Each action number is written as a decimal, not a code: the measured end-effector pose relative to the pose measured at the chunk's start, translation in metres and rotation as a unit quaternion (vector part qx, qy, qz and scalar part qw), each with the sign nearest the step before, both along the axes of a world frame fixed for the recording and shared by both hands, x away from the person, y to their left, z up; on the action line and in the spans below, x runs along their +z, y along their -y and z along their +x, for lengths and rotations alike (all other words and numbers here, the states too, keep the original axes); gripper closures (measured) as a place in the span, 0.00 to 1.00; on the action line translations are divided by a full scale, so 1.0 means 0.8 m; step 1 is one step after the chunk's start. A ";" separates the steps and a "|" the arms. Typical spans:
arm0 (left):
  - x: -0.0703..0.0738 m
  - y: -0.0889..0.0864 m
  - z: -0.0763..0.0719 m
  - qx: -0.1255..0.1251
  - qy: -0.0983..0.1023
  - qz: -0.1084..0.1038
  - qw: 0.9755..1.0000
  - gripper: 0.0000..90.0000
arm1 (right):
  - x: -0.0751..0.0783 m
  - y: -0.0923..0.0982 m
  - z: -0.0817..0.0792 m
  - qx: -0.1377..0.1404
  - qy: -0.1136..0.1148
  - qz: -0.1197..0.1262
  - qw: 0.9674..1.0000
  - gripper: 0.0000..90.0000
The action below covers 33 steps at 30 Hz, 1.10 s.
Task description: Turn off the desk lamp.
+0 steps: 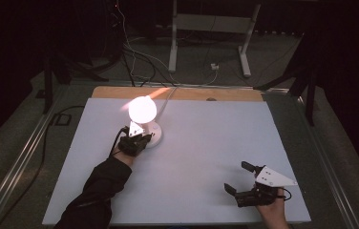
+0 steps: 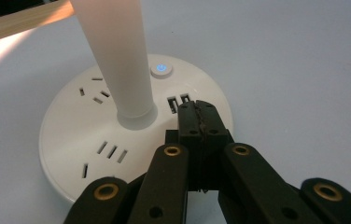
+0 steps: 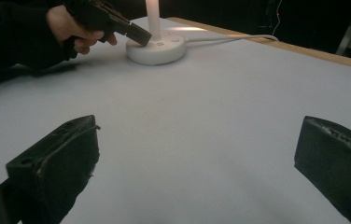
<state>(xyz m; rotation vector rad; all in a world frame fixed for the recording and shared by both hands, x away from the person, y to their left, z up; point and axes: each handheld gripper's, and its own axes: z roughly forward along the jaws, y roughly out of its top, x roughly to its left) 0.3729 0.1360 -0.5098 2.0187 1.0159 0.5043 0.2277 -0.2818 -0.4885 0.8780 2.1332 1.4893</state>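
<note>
A white desk lamp stands at the table's back left, its round head (image 1: 142, 109) lit and glowing. Its round white base (image 2: 117, 140) has several sockets, two USB ports and a power button (image 2: 161, 69) lit blue. My left gripper (image 2: 197, 111) is shut, its tips resting on the base just short of the USB ports, right of the lamp's stem (image 2: 117, 56). From above the left gripper (image 1: 134, 140) sits against the base (image 1: 154, 135). My right gripper (image 1: 239, 179) rests wide open on the table's front right, nothing between its jaws. The lamp base (image 3: 156, 49) lies far ahead of it.
The lamp's white cord (image 3: 229, 38) runs off the table's back edge. A wooden strip (image 1: 225, 94) borders the white tabletop (image 1: 206, 143) at the back. Cables (image 1: 134, 52) and a white stand (image 1: 211, 28) are on the floor beyond. The room is dark.
</note>
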 end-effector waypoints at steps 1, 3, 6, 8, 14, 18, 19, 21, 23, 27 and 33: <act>0.000 0.000 0.000 0.001 0.001 0.000 1.000 1.00 | 0.000 0.000 0.000 0.001 0.000 0.000 1.000 0.00; 0.000 0.001 0.000 -0.002 0.007 0.011 1.000 1.00 | 0.000 0.000 0.001 0.001 -0.002 0.000 1.000 0.00; 0.000 -0.002 0.005 0.005 0.002 0.011 1.000 1.00 | -0.001 -0.001 0.001 0.003 -0.003 -0.003 1.000 0.00; 0.008 -0.005 0.004 0.008 -0.001 -0.005 1.000 1.00 | 0.000 -0.001 0.000 0.004 0.000 -0.002 1.000 0.00; 0.038 -0.007 -0.003 0.007 0.025 -0.023 0.999 1.00 | -0.001 0.000 0.001 0.003 -0.002 0.000 1.000 0.00; 0.045 -0.006 -0.006 0.003 0.030 -0.025 0.999 1.00 | -0.001 -0.001 0.001 0.003 -0.002 -0.001 1.000 0.00; 0.046 -0.006 -0.006 0.002 0.031 -0.024 0.999 1.00 | -0.001 -0.001 0.001 0.003 -0.002 -0.001 1.000 0.00; 0.045 -0.006 -0.006 0.003 0.028 -0.023 0.999 1.00 | -0.001 -0.001 0.001 0.003 -0.002 -0.001 1.000 0.00; 0.043 -0.006 -0.006 0.006 0.025 -0.022 0.999 1.00 | 0.000 0.000 0.001 0.004 -0.002 0.000 1.000 0.00; 0.036 -0.006 -0.004 0.009 0.017 -0.018 1.000 1.00 | 0.000 0.000 0.001 0.004 -0.002 0.001 1.000 0.00; 0.028 -0.008 -0.002 0.011 0.011 -0.013 1.000 1.00 | 0.000 0.000 0.001 0.004 -0.002 0.001 1.000 0.00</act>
